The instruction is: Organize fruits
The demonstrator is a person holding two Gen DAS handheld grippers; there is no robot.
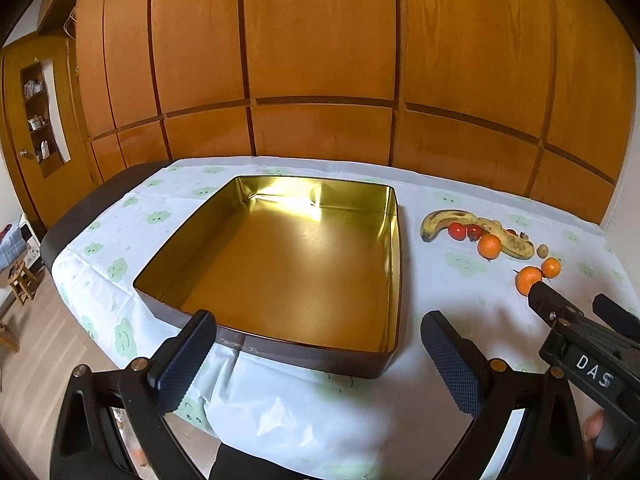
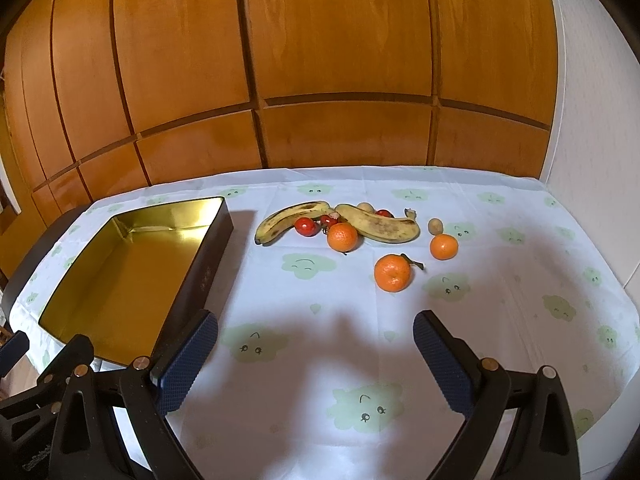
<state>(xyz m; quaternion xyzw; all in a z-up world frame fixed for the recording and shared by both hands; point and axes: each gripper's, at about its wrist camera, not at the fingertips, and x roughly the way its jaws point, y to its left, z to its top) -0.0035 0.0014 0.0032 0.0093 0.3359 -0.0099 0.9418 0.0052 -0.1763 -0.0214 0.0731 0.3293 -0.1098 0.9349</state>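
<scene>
Right gripper (image 2: 316,340) level above tablecloth (image 2: 500,300), jaws apart, left gripper (image 1: 316,340) jaws apart over tin (image 1: 394,280), 2 bananas (image 2: 292,220) lying crosswise, end to end

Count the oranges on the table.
3. One orange touches the bananas, one sits right near the kiwi, one lies nearest the right gripper. None seem hidden.

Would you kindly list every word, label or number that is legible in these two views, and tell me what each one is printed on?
"DAS": white letters on a black label on the right gripper, seen in the left wrist view.
Embossed marking on the left gripper's frame, at the lower left corner of the right wrist view: too small and dark to read.
Faint marking on the dark outer wall of the tin: unreadable.
Nothing else carries text.
</scene>
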